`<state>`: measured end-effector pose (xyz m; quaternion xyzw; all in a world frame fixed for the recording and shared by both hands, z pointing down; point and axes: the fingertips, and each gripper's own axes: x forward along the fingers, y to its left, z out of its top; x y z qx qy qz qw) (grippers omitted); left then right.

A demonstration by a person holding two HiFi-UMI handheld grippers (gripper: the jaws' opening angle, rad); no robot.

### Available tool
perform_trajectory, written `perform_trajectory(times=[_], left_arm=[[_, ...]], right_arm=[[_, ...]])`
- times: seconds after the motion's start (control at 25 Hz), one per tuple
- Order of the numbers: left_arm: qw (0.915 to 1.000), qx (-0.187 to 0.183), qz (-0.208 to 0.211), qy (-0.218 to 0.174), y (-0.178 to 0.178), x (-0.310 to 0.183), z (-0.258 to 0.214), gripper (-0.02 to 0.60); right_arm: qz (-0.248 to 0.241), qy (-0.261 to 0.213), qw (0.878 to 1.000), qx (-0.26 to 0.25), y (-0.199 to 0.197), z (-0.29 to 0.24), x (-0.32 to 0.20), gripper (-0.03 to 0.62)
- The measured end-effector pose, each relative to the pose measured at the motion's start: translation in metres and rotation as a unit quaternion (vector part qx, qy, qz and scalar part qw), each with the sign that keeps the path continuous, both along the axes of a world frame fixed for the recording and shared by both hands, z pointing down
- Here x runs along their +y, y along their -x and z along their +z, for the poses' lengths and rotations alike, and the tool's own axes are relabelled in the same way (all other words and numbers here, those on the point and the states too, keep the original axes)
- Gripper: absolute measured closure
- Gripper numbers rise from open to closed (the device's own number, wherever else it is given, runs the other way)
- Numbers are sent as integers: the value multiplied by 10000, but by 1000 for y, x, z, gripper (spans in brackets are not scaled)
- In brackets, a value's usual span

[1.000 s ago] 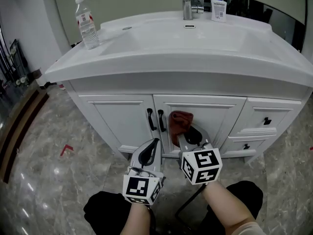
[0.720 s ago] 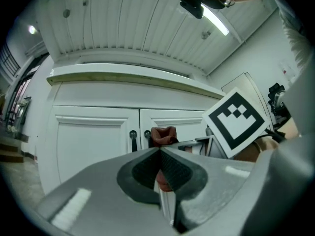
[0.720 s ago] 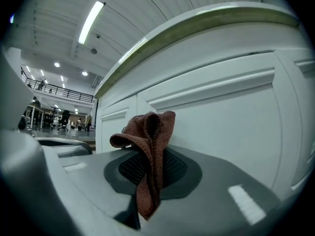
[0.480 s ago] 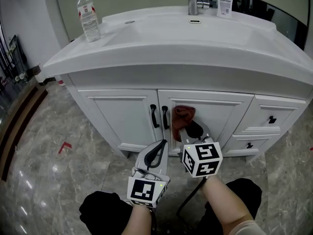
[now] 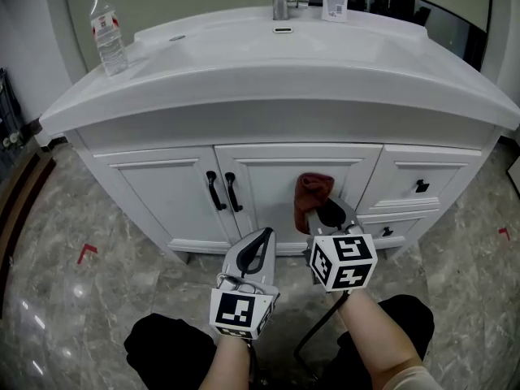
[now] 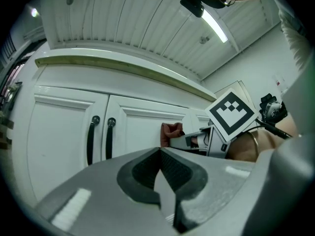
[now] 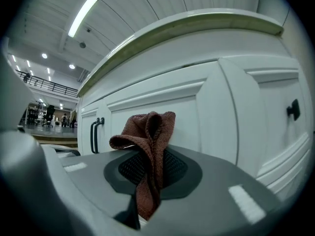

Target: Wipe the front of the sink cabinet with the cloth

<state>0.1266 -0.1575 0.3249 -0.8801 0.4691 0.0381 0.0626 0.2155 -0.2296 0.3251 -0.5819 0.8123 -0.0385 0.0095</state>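
Observation:
A white sink cabinet (image 5: 284,181) fills the head view, with two doors and black handles (image 5: 222,191). My right gripper (image 5: 327,214) is shut on a reddish-brown cloth (image 5: 312,195), whose bunched top lies against the right door panel (image 7: 162,107). In the right gripper view the cloth (image 7: 147,151) hangs pinched between the jaws (image 7: 147,173). My left gripper (image 5: 257,247) hangs lower and to the left, shut and empty, off the cabinet. In the left gripper view its jaws (image 6: 160,173) are together, and the cloth (image 6: 171,132) shows beyond them.
On the counter stand a water bottle (image 5: 107,42) at the left and a soap dispenser (image 5: 334,1) by the faucet (image 5: 282,2). Drawers with black knobs (image 5: 421,186) sit to the right of the doors. Grey marble floor (image 5: 89,283) spreads below.
The view has shifted so the cabinet sits further left. My right gripper and the cloth have slid rightward across the right door, away from the handles. The left gripper has kept its place.

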Motion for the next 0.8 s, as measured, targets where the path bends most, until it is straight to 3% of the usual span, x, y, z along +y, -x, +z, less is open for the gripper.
perform_trajectory(times=[0.28,0.52,0.8], left_arm=[[9995,54,296,96,-39,2,10,580],[9991,83,396,132,-61,4,16,580],[9990,105,379,188,-72,5,24,580]], right_arm=[[588,68,9981,181,-60,2,8,511],[800,84,9959,414,-90,5,18,511],[976,236,9944,335,-117,15,25,513]])
